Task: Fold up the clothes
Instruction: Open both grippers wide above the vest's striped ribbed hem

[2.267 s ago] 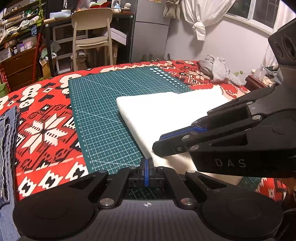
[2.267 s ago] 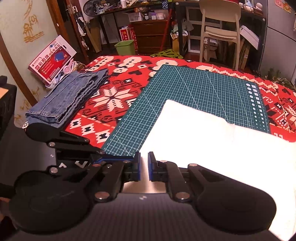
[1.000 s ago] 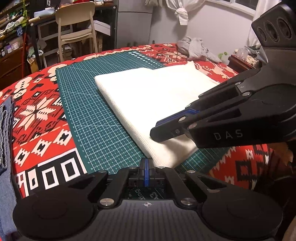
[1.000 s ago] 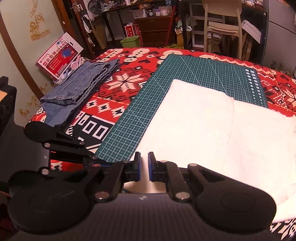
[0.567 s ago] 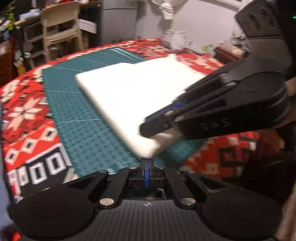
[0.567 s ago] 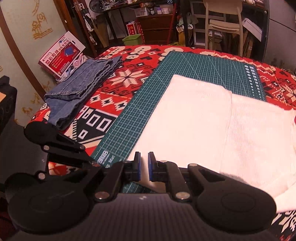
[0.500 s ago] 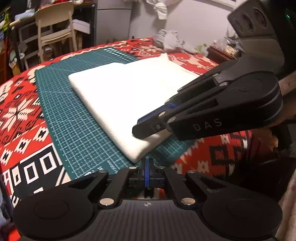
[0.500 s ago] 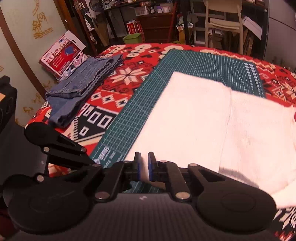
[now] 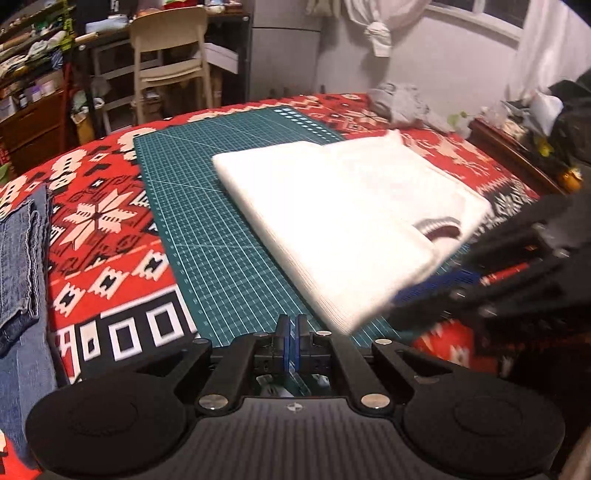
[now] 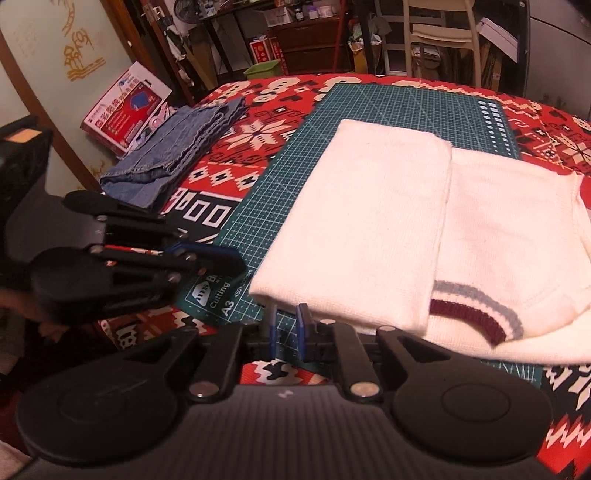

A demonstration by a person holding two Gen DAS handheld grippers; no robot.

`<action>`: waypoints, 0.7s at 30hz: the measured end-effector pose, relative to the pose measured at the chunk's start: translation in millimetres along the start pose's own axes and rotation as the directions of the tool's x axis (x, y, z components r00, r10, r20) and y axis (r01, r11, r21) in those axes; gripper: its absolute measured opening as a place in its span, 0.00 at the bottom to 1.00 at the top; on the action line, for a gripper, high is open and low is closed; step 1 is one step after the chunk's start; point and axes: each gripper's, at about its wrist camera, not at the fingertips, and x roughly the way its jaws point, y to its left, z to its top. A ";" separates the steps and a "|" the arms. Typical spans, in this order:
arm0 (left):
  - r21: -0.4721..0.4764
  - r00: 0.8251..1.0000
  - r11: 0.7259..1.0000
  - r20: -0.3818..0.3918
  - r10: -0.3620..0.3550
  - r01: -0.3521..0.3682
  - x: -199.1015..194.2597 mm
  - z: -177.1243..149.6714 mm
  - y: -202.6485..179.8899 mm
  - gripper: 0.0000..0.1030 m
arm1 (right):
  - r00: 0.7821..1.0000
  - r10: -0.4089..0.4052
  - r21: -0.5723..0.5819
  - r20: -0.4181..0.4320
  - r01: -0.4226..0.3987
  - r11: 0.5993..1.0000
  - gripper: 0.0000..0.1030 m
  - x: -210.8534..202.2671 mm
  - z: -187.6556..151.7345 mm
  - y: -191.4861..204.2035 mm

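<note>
Two grippers off white sweater [image 10: 369,206], near mat [image 10: 399,99] edge

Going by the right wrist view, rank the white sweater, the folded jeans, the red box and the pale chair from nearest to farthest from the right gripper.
1. White sweater: right at the right gripper, on the cutting mat.
2. Folded jeans: off to the left on the red patterned cloth.
3. Red box: beyond the jeans, against the left wall.
4. Pale chair: far back, upper right.
</note>
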 end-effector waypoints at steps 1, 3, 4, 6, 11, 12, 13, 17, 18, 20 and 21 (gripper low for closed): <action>0.006 1.000 1.000 0.000 -0.001 0.001 1.9 2.0 -1.3 0.01 | 1.000 -0.001 0.004 0.004 0.001 1.000 0.12 -1.7 -0.6 -0.9; 0.021 1.000 1.000 -0.004 -0.016 0.016 3.2 3.7 -6.7 0.01 | 1.000 -0.006 0.011 0.013 0.006 1.000 0.12 -5.9 -2.1 -3.1; 0.029 1.000 0.999 -0.011 -0.016 0.017 2.8 2.9 -9.9 0.00 | 1.000 -0.009 0.018 0.018 0.009 1.000 0.14 -7.9 -2.5 -4.8; 0.044 1.000 0.999 -0.023 -0.016 0.017 2.0 1.3 -16.2 0.00 | 0.999 -0.019 0.031 0.028 0.018 0.999 0.22 -12.4 -3.4 -8.3; 0.003 0.999 1.000 -0.037 -0.031 0.031 -5.0 -3.1 -18.2 0.00 | 0.998 -0.037 0.048 0.048 0.035 0.998 0.30 -23.9 -5.4 -16.7; -0.011 0.999 0.999 -0.035 -0.034 0.034 -7.4 -3.7 -18.4 0.01 | 0.998 -0.042 0.049 0.050 0.039 0.998 0.32 -25.4 -5.8 -18.3; -0.022 0.999 0.999 -0.034 -0.037 0.036 -9.8 -4.1 -19.2 0.02 | 0.998 -0.047 0.050 0.050 0.044 0.998 0.37 -27.1 -6.5 -20.1; -0.059 0.999 0.997 -0.024 -0.047 0.045 -18.5 -4.0 -23.8 0.09 | 0.995 -0.078 0.051 0.058 0.075 0.996 0.54 -35.3 -10.5 -27.2; -0.072 0.999 0.996 -0.020 -0.048 0.046 -20.0 -3.6 -24.7 0.13 | 0.995 -0.085 0.051 0.061 0.082 0.995 0.57 -37.7 -11.5 -28.7; -0.104 0.999 0.993 -0.010 -0.048 0.047 -22.1 -2.9 -25.9 0.35 | 0.993 -0.099 0.047 0.067 0.096 0.994 0.70 -41.9 -13.5 -31.1; -0.121 0.999 0.992 -0.004 -0.047 0.046 -23.0 -2.5 -26.4 0.36 | 0.992 -0.108 0.040 0.070 0.106 0.994 0.74 -44.3 -13.8 -30.9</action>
